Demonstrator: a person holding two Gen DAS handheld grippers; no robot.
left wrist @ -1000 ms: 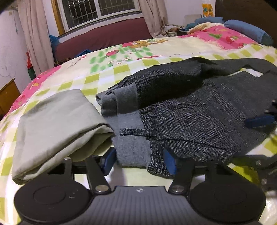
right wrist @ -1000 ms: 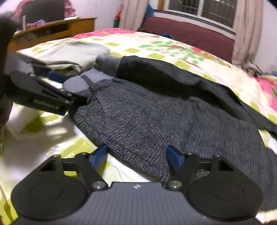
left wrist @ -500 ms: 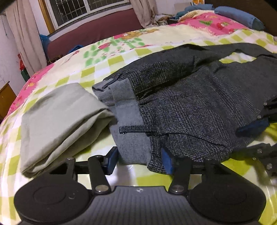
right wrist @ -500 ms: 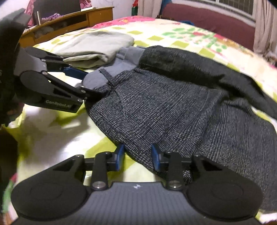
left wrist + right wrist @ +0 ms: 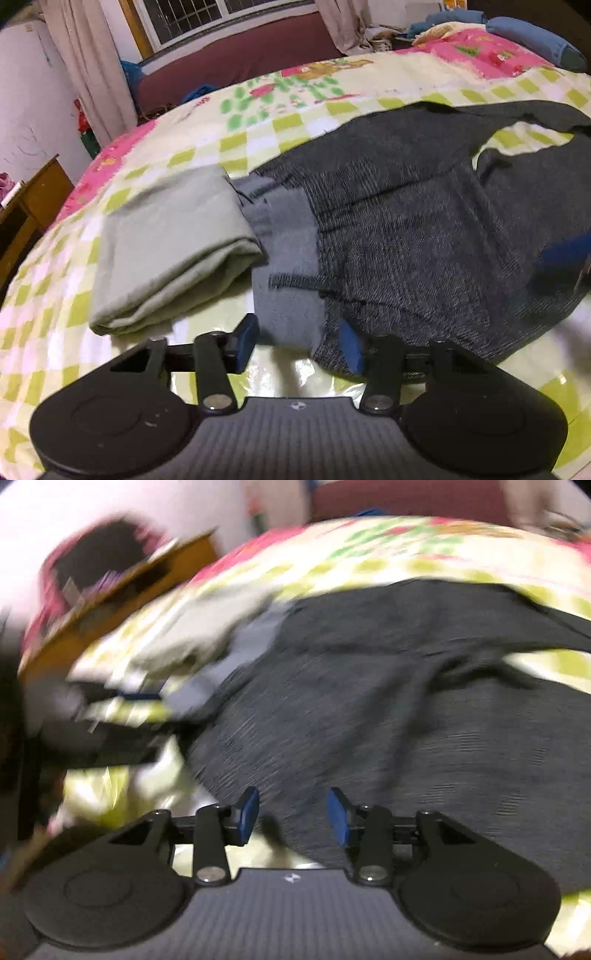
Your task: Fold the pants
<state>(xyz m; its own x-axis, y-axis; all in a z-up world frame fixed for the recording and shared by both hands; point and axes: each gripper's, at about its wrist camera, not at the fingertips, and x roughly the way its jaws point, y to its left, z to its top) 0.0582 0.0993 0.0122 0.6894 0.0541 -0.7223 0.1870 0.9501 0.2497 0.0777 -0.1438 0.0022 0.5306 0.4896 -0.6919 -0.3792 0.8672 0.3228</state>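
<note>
Dark grey checked pants (image 5: 424, 229) lie spread on the bed, their lighter grey waistband (image 5: 288, 280) turned toward me. My left gripper (image 5: 297, 341) is open, its blue pads either side of the waistband edge. The pants also fill the blurred right wrist view (image 5: 388, 701). My right gripper (image 5: 293, 814) is open at the pants' near edge, holding nothing. Its blue pad shows at the right of the left wrist view (image 5: 565, 251). The left gripper shows blurred at the left of the right wrist view (image 5: 110, 734).
A folded pale green garment (image 5: 166, 247) lies just left of the waistband. The bed has a yellow-green checked cover (image 5: 258, 122). A wooden desk (image 5: 26, 206) stands at the left. A window and dark red bench (image 5: 236, 62) are behind; blue pillows (image 5: 532, 40) at far right.
Both grippers have lifted and drawn back a little from the pants. The right gripper, narrowed on the pants' edge half a second ago, has opened wider. The right view is now motion-blurred.
</note>
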